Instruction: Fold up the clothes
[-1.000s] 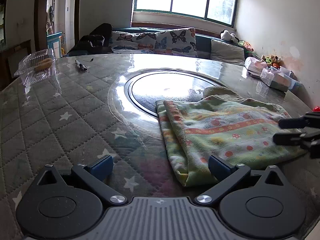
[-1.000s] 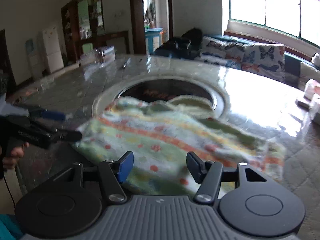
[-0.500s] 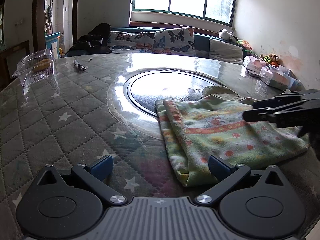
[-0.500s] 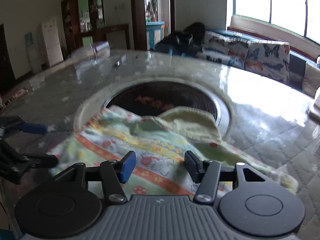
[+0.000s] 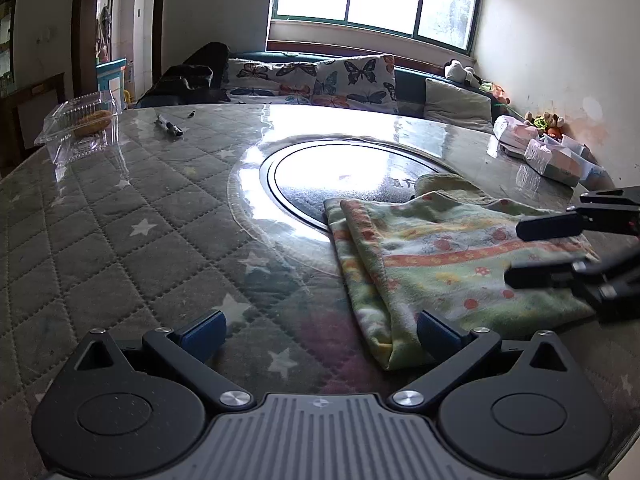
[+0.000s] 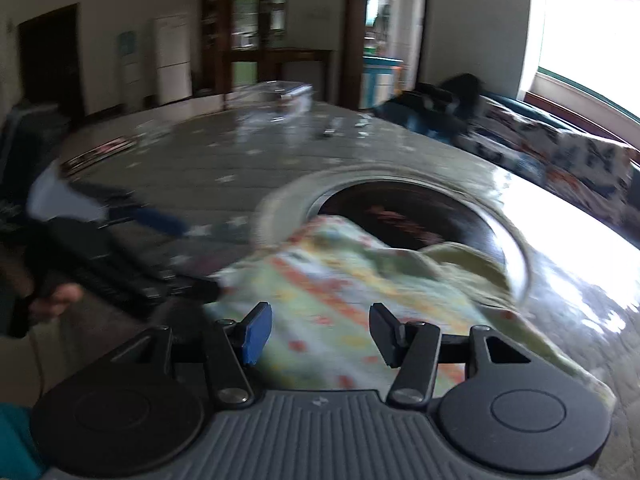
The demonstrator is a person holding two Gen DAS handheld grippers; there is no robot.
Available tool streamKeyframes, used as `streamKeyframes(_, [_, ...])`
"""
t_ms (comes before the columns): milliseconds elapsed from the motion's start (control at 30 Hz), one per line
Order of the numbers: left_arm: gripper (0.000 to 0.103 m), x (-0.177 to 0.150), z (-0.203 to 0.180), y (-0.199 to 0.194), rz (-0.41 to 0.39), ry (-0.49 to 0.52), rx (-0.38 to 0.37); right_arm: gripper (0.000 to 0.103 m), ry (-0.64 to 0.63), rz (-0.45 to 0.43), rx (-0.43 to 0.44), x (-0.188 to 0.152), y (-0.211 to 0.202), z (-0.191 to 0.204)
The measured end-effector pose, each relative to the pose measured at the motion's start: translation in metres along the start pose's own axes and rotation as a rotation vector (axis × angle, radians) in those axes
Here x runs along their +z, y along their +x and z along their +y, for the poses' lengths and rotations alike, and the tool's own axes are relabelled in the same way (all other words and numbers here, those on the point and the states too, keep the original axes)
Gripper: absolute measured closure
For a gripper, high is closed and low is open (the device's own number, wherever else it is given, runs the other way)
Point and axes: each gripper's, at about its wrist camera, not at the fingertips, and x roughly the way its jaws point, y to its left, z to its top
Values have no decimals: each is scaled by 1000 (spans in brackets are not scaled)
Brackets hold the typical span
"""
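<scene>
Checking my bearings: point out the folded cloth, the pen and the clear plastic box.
Folded cloth (image 5: 452, 264), left wrist view, striped top.
Pen (image 5: 170, 126), left wrist view, barrel.
Clear plastic box (image 5: 82, 124), left wrist view, front wall.

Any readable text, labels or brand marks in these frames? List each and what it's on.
None can be read.
Glass turntable: a faint dark mark near its right edge, too small to read.
Packets at the table's far right: any printing too small.
Left tongs and right tongs, both open: a tiny emblem on each grey body, no letters.
Right wrist view: motion-blurred throughout.
</scene>
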Motion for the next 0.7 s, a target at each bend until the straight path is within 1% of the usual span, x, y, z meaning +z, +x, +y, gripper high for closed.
streamKeyframes(67, [0,0,2,-2,0,-4,4,48,-43,2,22,2,2,13])
streamKeyframes(167, [0,3,7,-8,-10,-19,33,49,-103,13,50,3,9,32])
streamKeyframes(300, [0,10,24,-15,-23,-98,44,50,-172,33,71,5,22,52])
streamKeyframes(367, [0,13,33,-16,-24,-149,33,51,-202,41,74,4,26,59])
streamKeyframes(467, [0,18,42,-17,-21,-223,3,52,-255,48,51,5,33,69])
streamKeyframes(533, [0,21,43,-16,-17,-261,-37,54,-274,55,44,5,38,72])
streamKeyframes(600, [0,24,43,-13,-11,-302,-85,59,-273,50,42,5,39,71])
streamKeyframes(633, [0,26,42,-11,-6,-323,-112,69,-269,49,36,6,40,71])
streamKeyframes(700, [0,29,40,-6,10,-367,-164,74,-250,46,28,8,39,69])
